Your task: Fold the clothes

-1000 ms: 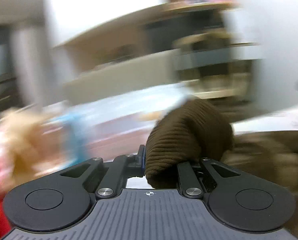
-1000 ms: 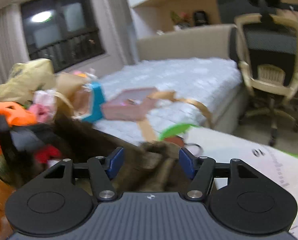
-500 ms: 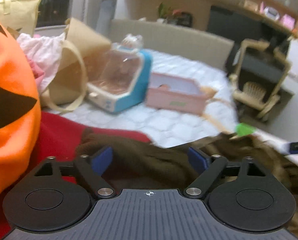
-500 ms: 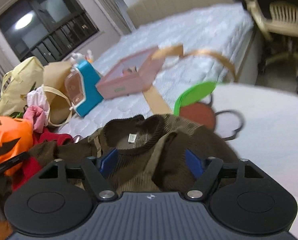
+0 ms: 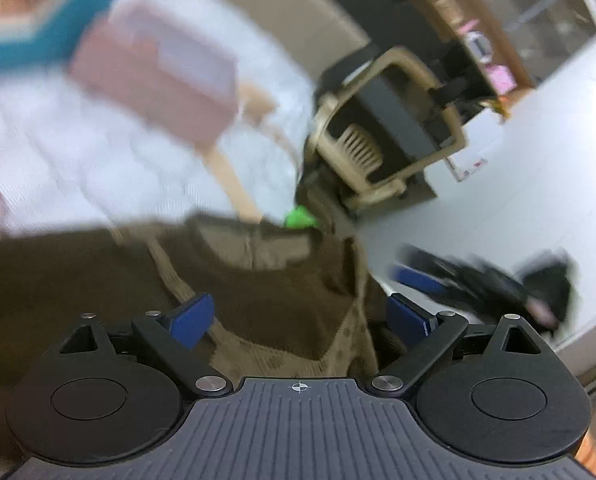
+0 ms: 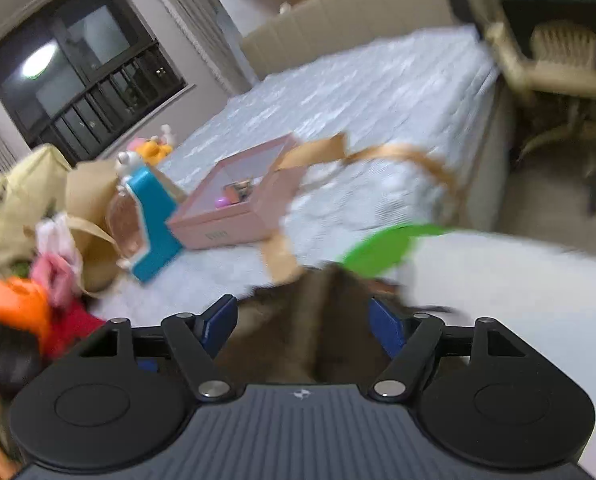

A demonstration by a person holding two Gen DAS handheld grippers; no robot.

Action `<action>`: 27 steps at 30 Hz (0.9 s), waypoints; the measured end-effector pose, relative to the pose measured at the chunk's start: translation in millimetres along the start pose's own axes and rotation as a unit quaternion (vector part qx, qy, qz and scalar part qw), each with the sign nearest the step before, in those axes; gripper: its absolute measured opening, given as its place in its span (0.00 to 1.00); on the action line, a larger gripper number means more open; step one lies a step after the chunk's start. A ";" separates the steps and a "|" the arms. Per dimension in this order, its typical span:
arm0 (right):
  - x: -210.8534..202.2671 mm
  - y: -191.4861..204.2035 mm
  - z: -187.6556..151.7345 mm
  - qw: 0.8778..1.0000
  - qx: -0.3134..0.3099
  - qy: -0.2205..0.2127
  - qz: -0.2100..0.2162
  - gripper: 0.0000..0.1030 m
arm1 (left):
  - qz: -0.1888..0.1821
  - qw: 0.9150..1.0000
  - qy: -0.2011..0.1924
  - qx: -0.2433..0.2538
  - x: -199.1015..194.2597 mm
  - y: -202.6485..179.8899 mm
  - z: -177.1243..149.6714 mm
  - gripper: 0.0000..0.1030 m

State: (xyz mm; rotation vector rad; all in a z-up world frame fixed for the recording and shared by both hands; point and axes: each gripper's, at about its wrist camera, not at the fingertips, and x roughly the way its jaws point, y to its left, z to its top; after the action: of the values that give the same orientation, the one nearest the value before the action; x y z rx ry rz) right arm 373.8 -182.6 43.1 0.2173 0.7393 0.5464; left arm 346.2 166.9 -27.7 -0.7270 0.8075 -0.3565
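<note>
Left hand-held gripper (image 5: 300,322): I saw its blue pads spread wide, nothing pinched between them. It sat low over the brown sweater (image 5: 257,280), which I took as my landmark. The knit filled the gap between the jaws; whether a pad touched it I could not tell through the blur.

Right hand-held gripper (image 6: 302,326): also wide open, holding nothing, the same sweater (image 6: 298,320) bunched between and under its jaws. In the left wrist view I saw this gripper (image 5: 450,280) just to the right of the sweater, blurred.

The sweater lay on the white worktop (image 6: 518,280), neckline turned up toward the far side, tan inner face showing.

Past the sweater's far edge: a green disc (image 6: 386,246), then the bed (image 6: 378,92) with its quilted white cover. On the bed beyond the sweater, a pink box (image 6: 233,204) with tan straps (image 6: 378,152), and a blue-and-clear toy case (image 6: 149,220) beside it. Left of the sweater: red cloth (image 6: 77,320), an orange pumpkin figure (image 6: 13,300), tan bags (image 6: 29,192). Beyond and right of the sweater, a beige office chair (image 5: 390,136).
</note>
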 end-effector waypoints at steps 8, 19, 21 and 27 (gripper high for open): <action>-101.8 -15.2 -98.6 0.976 -0.171 0.030 -0.131 0.79 | 0.111 0.984 -0.136 0.015 -4.1 -4.1 47.7 0.93; -93.4 -44.2 -78.8 0.865 -0.294 -0.062 -0.401 0.77 | 0.219 0.921 -0.112 0.301 -111.3 -100.0 -108.2 0.97; -116.0 -44.1 -75.0 0.893 -0.266 -0.070 -0.355 0.78 | 0.237 0.905 -0.097 0.339 -133.8 -110.6 -151.9 0.98; -176.2 -8.3 -140.7 0.957 -0.271 -0.001 -0.101 0.86 | 0.218 0.919 -0.029 0.328 -150.2 -111.9 -249.5 0.99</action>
State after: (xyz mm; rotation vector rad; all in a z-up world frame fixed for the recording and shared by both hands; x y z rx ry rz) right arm 173.0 -285.4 40.1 -0.3655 0.5758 0.5324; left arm 56.8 57.8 13.0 0.0776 0.7092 -0.1770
